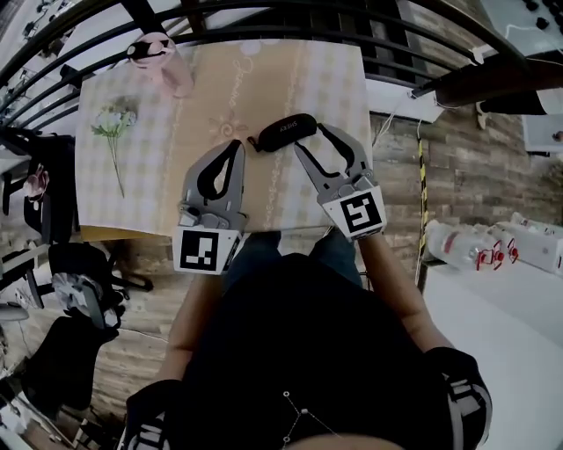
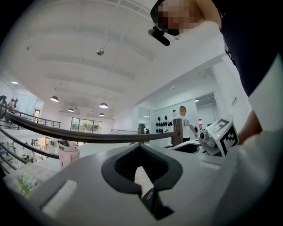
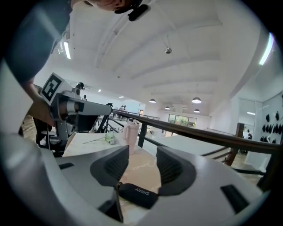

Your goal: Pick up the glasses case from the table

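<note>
The black glasses case (image 1: 286, 131) lies on the checked tablecloth (image 1: 154, 176), toward the table's right side. My right gripper (image 1: 310, 138) is open, its two fingertips just right of the case's right end and not touching it. In the right gripper view the case (image 3: 137, 194) lies low between the spread jaws of the right gripper (image 3: 142, 154), with no pad on it. My left gripper (image 1: 234, 148) is shut and empty, its tip a little left of the case. In the left gripper view, the case (image 2: 150, 197) shows through the gap behind the left gripper's (image 2: 140, 145) meeting tips.
A pink lidded cup (image 1: 164, 61) stands at the table's far left, and a flower sprig (image 1: 113, 123) lies on the left side. A dark railing (image 1: 264, 22) runs along the far edge. The table's right edge is close to my right gripper. Office chairs (image 1: 79, 281) stand lower left.
</note>
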Motion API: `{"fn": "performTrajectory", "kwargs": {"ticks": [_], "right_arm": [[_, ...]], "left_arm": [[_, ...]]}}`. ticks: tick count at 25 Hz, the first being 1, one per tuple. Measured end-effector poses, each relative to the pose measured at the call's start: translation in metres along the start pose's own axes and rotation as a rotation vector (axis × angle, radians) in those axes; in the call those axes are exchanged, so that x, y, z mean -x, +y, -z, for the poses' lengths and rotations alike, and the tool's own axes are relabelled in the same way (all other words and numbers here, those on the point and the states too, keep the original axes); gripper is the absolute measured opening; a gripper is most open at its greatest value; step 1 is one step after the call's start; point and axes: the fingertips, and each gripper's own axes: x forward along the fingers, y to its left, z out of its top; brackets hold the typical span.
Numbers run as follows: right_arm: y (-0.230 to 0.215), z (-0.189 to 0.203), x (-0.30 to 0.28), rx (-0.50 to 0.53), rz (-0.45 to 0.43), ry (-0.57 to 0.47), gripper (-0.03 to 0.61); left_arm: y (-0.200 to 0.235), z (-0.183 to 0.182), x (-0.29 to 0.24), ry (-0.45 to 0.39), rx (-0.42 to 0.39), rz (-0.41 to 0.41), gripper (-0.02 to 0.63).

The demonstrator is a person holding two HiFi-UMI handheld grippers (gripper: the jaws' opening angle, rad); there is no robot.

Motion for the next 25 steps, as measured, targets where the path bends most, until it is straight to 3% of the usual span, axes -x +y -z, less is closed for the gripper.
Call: {"fn": "performTrajectory", "kwargs": {"ticks": [8, 16, 25], "right_arm": [[0.001, 0.025, -0.016, 0.021, 0.008, 0.088, 0.17], [0.01, 0.054, -0.031, 0.093, -0.099, 0.191, 0.183], [0.025, 0.093, -0.056, 0.202, -0.289, 0.323, 0.21]], "left_arm": [[0.006, 0.026, -0.01, 0.094, 0.037, 0.083, 0.011], [0.004, 0.054, -0.023, 0.138, 0.062, 0.121, 0.011], [0.012, 0.082, -0.029, 0.199, 0.104, 0.07, 0.011]]}}
